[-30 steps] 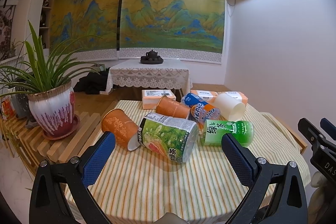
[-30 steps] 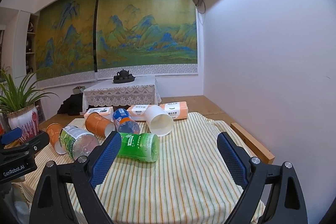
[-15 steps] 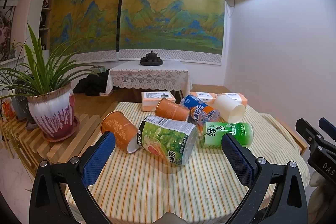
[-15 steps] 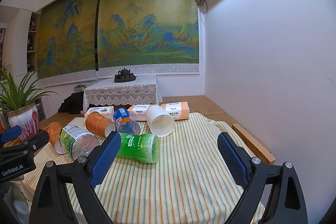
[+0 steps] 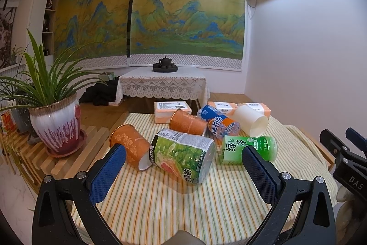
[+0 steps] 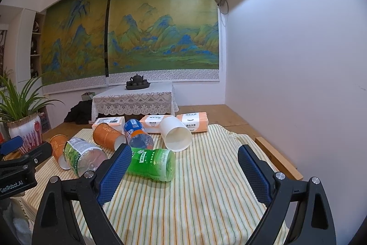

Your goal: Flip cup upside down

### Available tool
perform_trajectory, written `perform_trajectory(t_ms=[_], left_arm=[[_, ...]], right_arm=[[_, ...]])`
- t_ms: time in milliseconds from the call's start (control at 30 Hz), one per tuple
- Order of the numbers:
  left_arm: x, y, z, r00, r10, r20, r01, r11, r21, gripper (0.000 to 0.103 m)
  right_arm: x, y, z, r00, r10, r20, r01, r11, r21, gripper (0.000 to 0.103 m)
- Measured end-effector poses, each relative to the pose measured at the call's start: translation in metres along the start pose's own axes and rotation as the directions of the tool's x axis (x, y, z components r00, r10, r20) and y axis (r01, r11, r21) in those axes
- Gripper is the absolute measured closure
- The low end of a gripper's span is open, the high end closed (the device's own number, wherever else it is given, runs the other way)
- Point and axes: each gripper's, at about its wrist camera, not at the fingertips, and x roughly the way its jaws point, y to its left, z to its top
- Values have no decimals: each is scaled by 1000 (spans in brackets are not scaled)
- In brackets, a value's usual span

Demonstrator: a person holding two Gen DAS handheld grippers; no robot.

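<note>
Cups: the white cup point(image 6: 175, 134) and two orange cups point(image 5: 187, 122) point(image 5: 129, 145) lie sideways at frame centre. We hold both grippers point(image 5: 183, 172) point(image 6: 184, 172) spread wide, empty. No flip started.

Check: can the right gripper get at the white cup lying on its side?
Probably yes: the right gripper is open, and only bare striped cloth lies before the white cup.

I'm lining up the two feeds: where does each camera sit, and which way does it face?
Left wrist: on the left gripper, jaws open, facing the green tea bottle; the right gripper shows at the right edge.
Right wrist: on the right gripper, open, facing the white cup; the left gripper shows at the left edge.
Shared: both show the striped tablecloth.
</note>
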Motion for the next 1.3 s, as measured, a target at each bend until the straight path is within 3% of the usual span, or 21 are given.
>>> perform_trajectory(t_ms=[167, 333, 600, 767, 900, 1133, 1300], left_arm=[[1, 1, 2, 1000, 1, -1, -1, 1000, 3, 1], [4, 2, 2, 1000, -2, -11, 2, 1000, 4, 1], [16, 7, 2, 999, 10, -31, -10, 1000, 7, 1], [24, 15, 2, 999, 30, -42, -30, 1000, -3, 1], [30, 27, 2, 997, 45, -55, -47, 999, -22, 1], [42, 48, 2, 995, 77, -67, -81, 996, -47, 1], [51, 58, 0, 992, 94, -82, -99, 993, -61, 1]], right_arm=[[14, -1, 7, 1000, 25, -15, -25, 1000, -12, 4], [43, -8, 21, 994, 74, -77, -75, 997, -6, 4], [124, -25, 40, 948, 148, -282, -143, 989, 38, 4], [183, -27, 66, 900, 183, -396, -176, 983, 53, 4], [231, -12, 80, 840, 207, -502, -229, 973, 19, 4], [308, 17, 67, 720, 174, -672, -255, 967, -24, 4], [335, 28, 54, 669, 112, -734, -266, 959, -96, 5]])
